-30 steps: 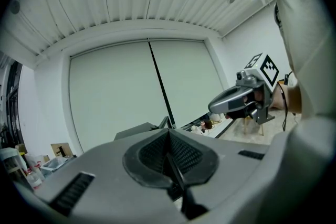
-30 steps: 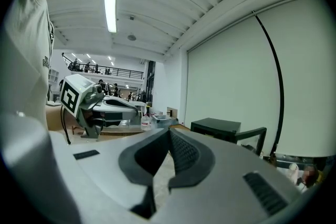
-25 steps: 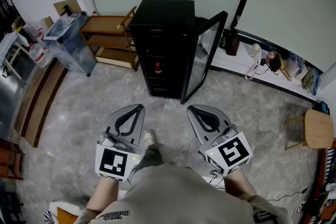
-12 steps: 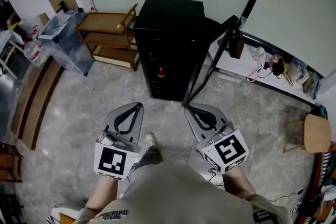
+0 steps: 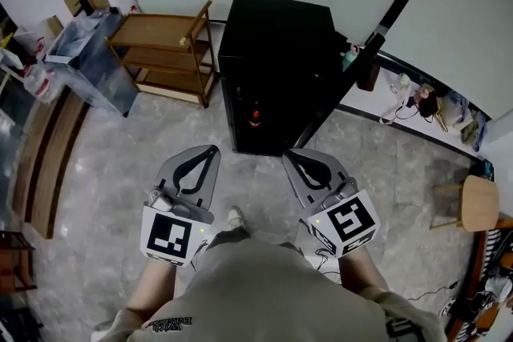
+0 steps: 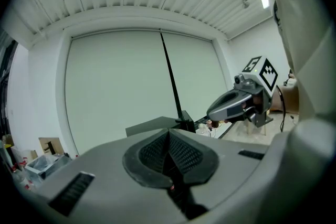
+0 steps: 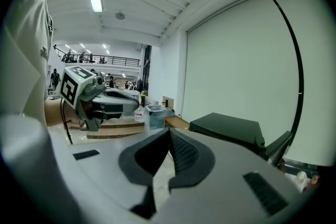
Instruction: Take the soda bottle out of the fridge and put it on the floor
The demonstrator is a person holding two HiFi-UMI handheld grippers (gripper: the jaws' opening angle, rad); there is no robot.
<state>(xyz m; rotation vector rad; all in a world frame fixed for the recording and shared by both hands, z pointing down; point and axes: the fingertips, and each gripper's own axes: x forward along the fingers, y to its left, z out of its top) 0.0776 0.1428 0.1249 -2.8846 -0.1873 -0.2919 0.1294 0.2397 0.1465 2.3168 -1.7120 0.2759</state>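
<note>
The black fridge (image 5: 276, 64) stands ahead on the floor with its door (image 5: 341, 96) swung open to the right and seen edge-on. Inside, on a low shelf, the soda bottle (image 5: 256, 118) shows as a red cap and dark neck. My left gripper (image 5: 210, 150) and right gripper (image 5: 290, 154) are held side by side in front of the fridge, short of it, both shut and empty. In the left gripper view the pads (image 6: 181, 152) meet, with the right gripper (image 6: 239, 102) beside them. The right gripper view shows closed pads (image 7: 181, 152), the left gripper (image 7: 100, 99) and the fridge (image 7: 231, 128).
A wooden shelf cart (image 5: 164, 52) stands left of the fridge, with a clear plastic bin (image 5: 80, 52) further left. A low ledge with small items (image 5: 417, 96) runs along the right wall. A wooden stool (image 5: 481, 200) sits at the right. My shoe (image 5: 235, 216) is between the grippers.
The view has drawn nearer to the fridge and swung so the open door is now seen edge-on. Both grippers stayed shut and side by side.
</note>
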